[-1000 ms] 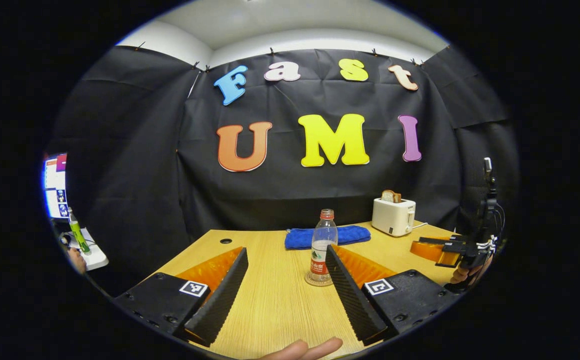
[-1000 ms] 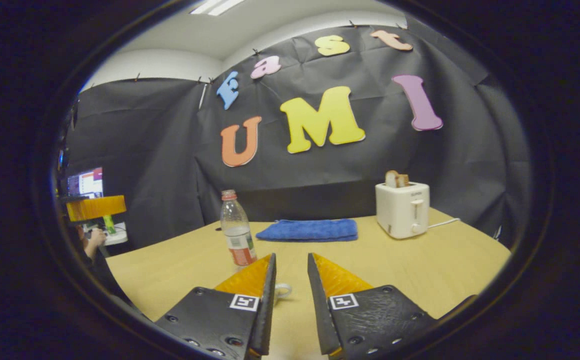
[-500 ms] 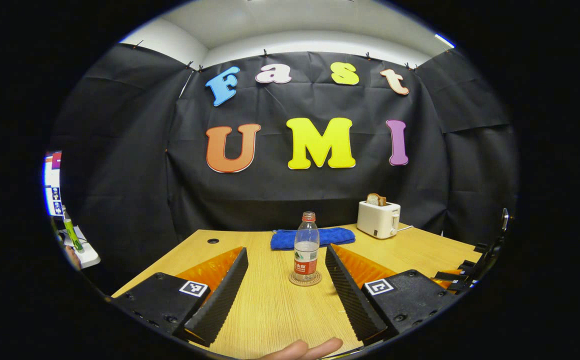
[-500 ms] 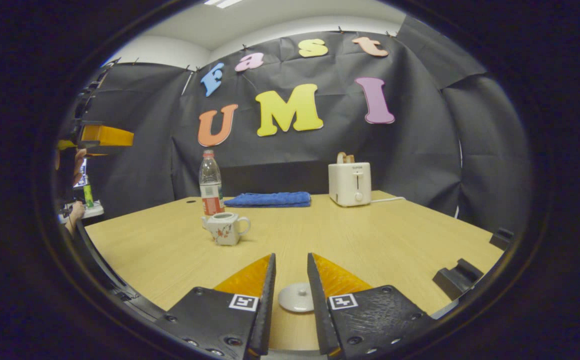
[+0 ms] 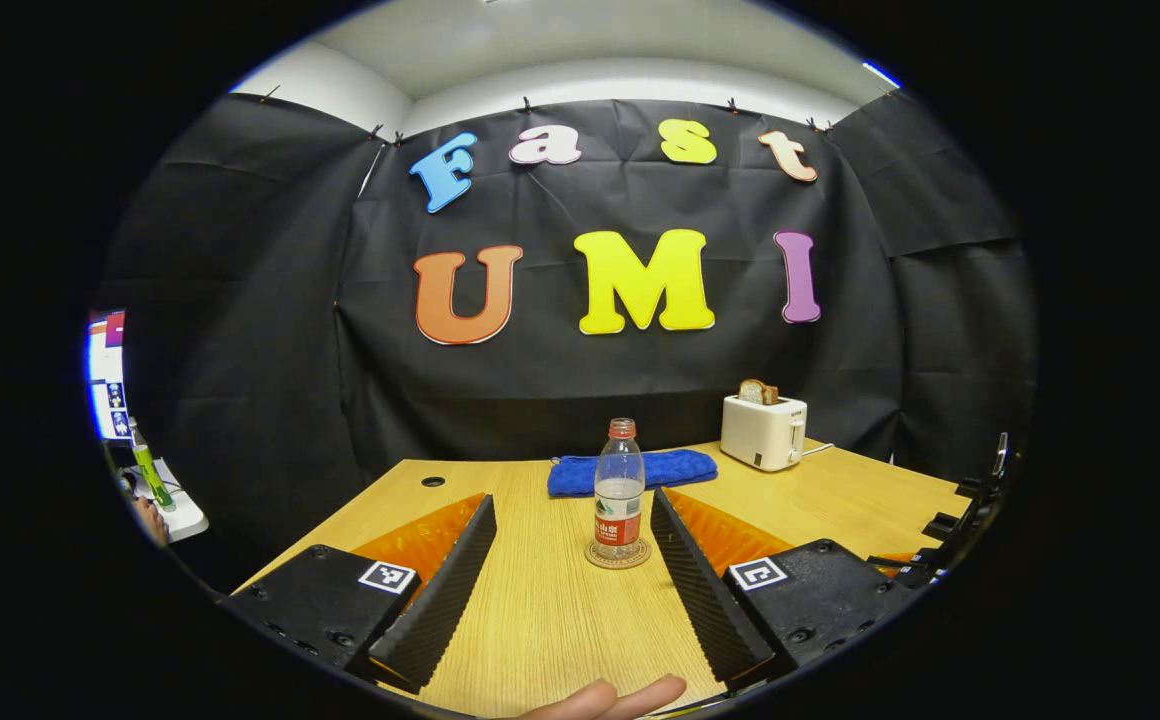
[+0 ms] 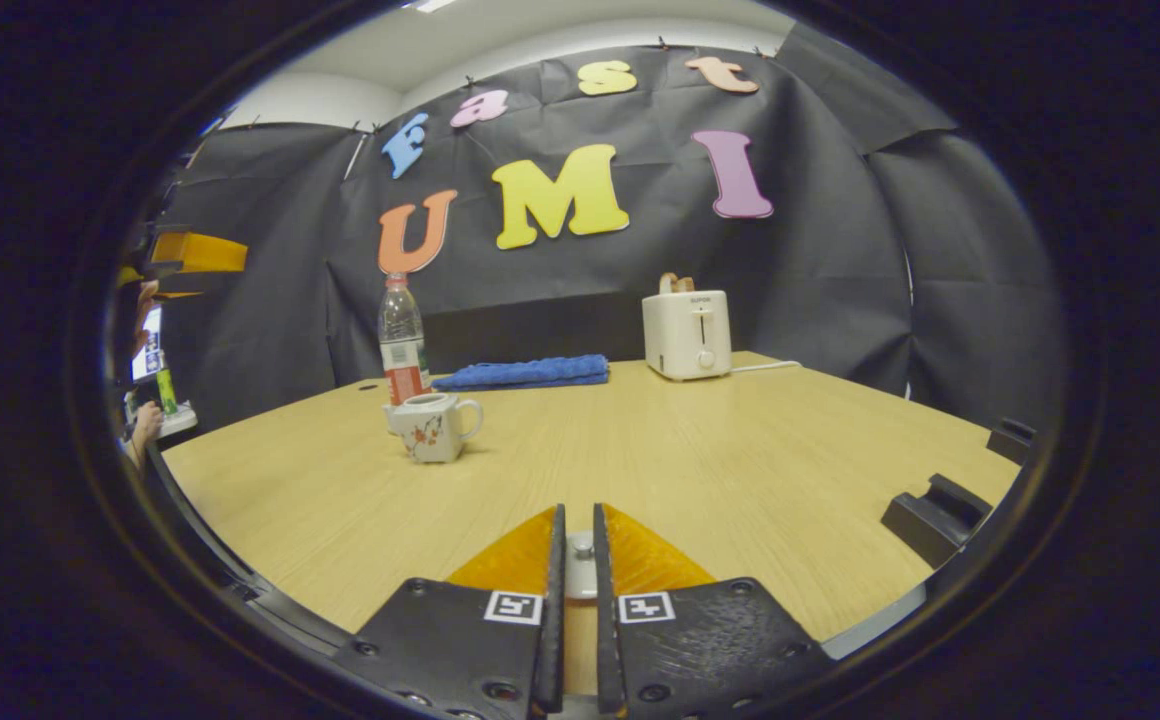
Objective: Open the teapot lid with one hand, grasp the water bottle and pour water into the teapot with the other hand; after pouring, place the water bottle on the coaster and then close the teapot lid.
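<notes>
Wooden table point(image 6: 740, 450) holds a blue towel point(image 6: 525, 372) and a toaster point(image 6: 686, 332) at the back. On a round coaster point(image 5: 618, 556) stands the water bottle point(image 5: 618, 490). Left gripper point(image 5: 572, 525) is wide open, holding nothing. Right gripper point(image 6: 575, 525) pinches the teapot lid point(image 6: 580, 572) (by its knob), low near the table. Nearby, the teapot point(image 6: 430, 427) sits open.

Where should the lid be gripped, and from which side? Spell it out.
Grip the lid by its small knob. It lies flat on the table with the knob up, and its rim is too low to pinch. Come in low from the near edge, as the right gripper has, one finger on each side.
</notes>
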`<control>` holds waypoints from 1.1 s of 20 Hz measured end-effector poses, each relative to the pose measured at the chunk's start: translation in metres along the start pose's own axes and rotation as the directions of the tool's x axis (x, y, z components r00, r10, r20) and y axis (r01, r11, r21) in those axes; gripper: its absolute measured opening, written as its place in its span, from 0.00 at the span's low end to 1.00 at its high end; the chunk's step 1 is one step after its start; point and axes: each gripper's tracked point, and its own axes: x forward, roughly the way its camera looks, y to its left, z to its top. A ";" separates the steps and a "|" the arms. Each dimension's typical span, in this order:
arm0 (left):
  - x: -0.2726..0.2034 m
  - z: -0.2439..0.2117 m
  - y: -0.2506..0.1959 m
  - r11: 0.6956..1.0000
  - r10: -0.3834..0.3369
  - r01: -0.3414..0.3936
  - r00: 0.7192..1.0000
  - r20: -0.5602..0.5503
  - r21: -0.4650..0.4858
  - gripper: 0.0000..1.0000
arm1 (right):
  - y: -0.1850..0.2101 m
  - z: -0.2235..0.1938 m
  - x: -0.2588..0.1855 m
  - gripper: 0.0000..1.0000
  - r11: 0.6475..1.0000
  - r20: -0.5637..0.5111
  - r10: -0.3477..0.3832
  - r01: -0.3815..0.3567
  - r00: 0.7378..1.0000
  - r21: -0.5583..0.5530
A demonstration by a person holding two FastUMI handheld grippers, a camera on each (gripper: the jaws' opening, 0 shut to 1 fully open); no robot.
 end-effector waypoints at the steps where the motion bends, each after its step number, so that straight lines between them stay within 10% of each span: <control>1: 0.000 0.000 -0.001 1.000 -0.003 0.003 1.000 0.000 0.003 0.98 | -0.001 -0.002 0.001 0.13 1.000 0.000 -0.010 0.010 1.000 -0.021; 22: -0.002 0.002 0.037 0.998 0.039 -0.039 0.999 0.003 -0.055 0.98 | 0.132 0.117 0.099 0.03 0.978 0.052 0.208 -0.206 0.977 -0.034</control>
